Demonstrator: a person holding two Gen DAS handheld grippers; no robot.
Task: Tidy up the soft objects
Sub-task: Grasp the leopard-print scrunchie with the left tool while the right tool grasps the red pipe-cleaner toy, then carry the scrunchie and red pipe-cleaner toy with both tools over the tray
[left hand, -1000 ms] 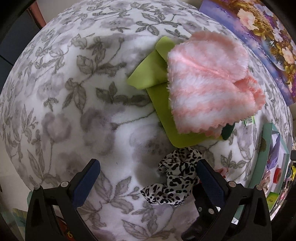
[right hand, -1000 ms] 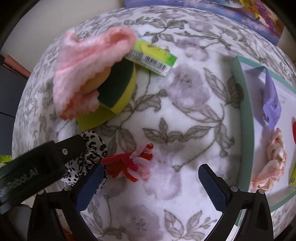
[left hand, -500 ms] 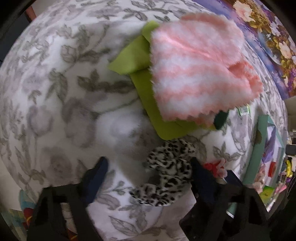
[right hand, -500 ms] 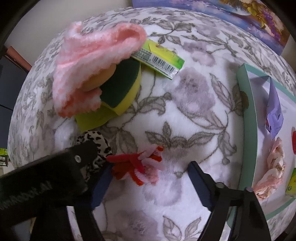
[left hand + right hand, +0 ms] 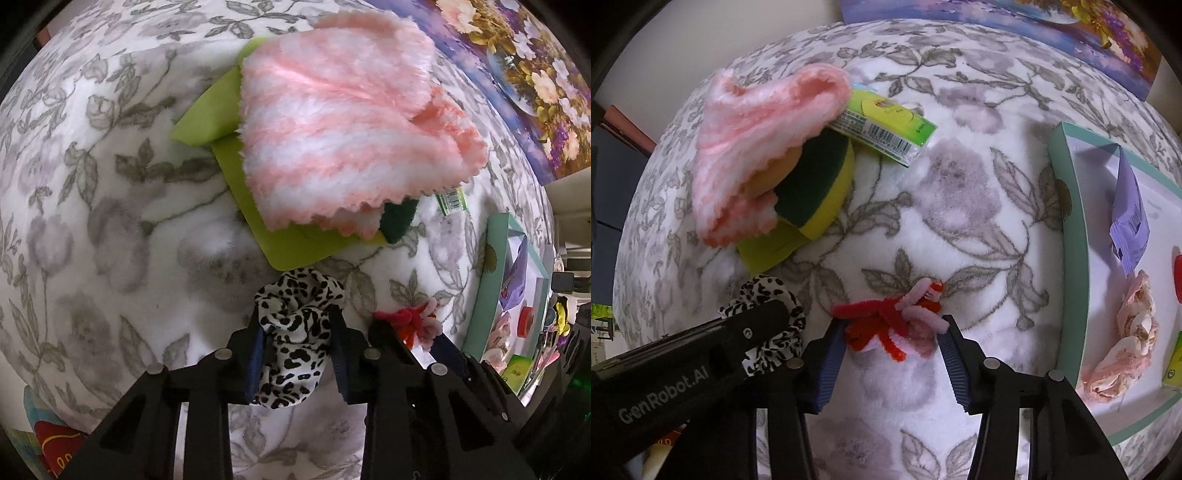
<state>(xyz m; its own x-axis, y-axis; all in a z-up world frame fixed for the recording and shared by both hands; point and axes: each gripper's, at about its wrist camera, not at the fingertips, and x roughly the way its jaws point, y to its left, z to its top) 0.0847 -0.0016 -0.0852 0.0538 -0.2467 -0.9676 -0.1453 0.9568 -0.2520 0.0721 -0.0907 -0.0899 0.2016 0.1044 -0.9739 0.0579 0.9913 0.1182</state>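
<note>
A leopard-print scrunchie (image 5: pixel 299 295) lies on the floral fleece blanket (image 5: pixel 110 221). My left gripper (image 5: pixel 297 332) points down over it. Its jaws are closing, and both blue pads press the scrunchie's sides. Just to its right lies a red and pink pipe-cleaner tangle (image 5: pixel 886 314). My right gripper (image 5: pixel 892 332) straddles that tangle, jaws closing. The pads just reach the tangle's ends without squeezing it. In the right wrist view the left gripper's black body covers part of the scrunchie (image 5: pixel 764 291).
A pink-and-white fuzzy cloth (image 5: pixel 340 125) lies over a green cloth (image 5: pixel 288 247) and a green-and-yellow sponge (image 5: pixel 816 192), with a green packet (image 5: pixel 886 125) beside them. A teal tray (image 5: pixel 1071 229) at the right holds a purple packet (image 5: pixel 1130 221) and a pale pink fabric piece (image 5: pixel 1134 332).
The left gripper came down over the leopard scrunchie and its jaws narrowed onto it. The right gripper's jaws narrowed from wide open to the ends of the pipe-cleaner tangle.
</note>
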